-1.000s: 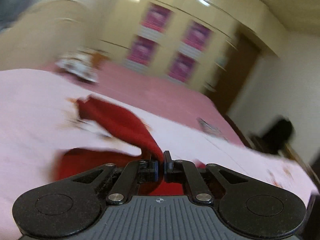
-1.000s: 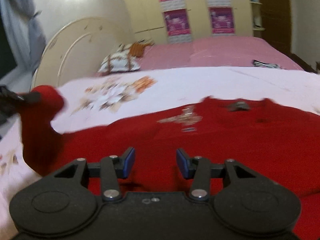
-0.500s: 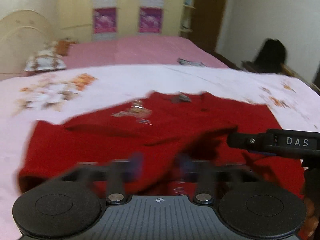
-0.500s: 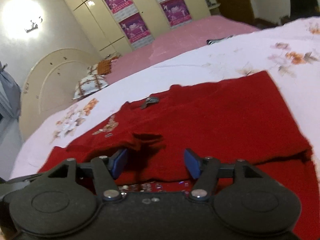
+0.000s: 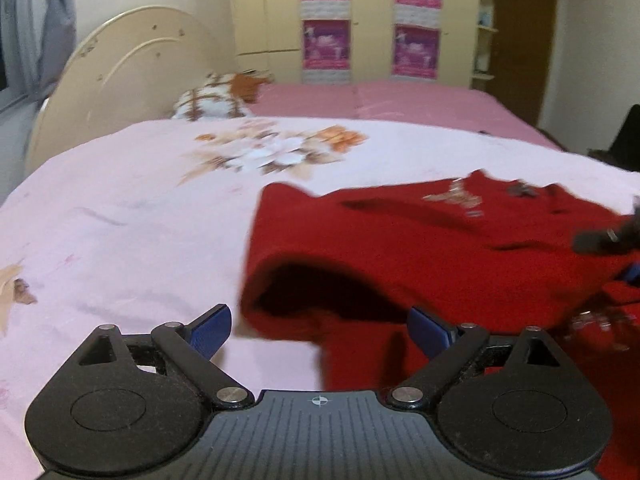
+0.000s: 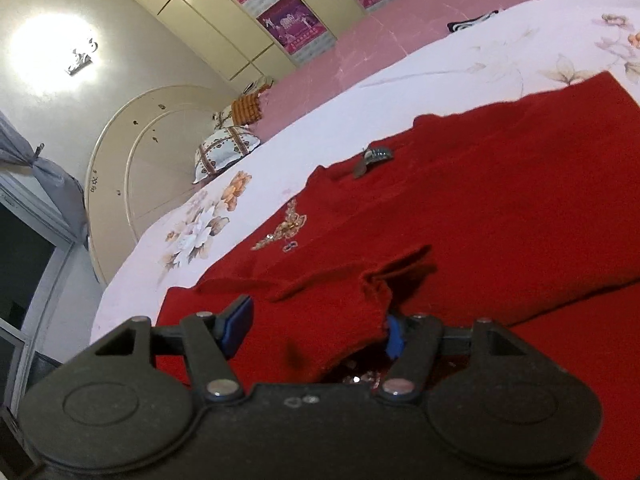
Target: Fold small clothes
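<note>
The bed [image 5: 120,208] carries a pale floral sheet [image 6: 440,64], and the red garment [image 6: 500,208] lies spread on it near the foot edge. The left tool [image 5: 320,326] gapes wide at the garment's folded side. The right tool [image 6: 316,324] is spread wide around a sleeve cuff [image 6: 344,304].

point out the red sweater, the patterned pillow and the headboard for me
red sweater [image 6: 500,208], right wrist view, flat body panel.
patterned pillow [image 6: 226,150], right wrist view, its front face.
headboard [image 5: 132,68], left wrist view, curved cream panel.
</note>
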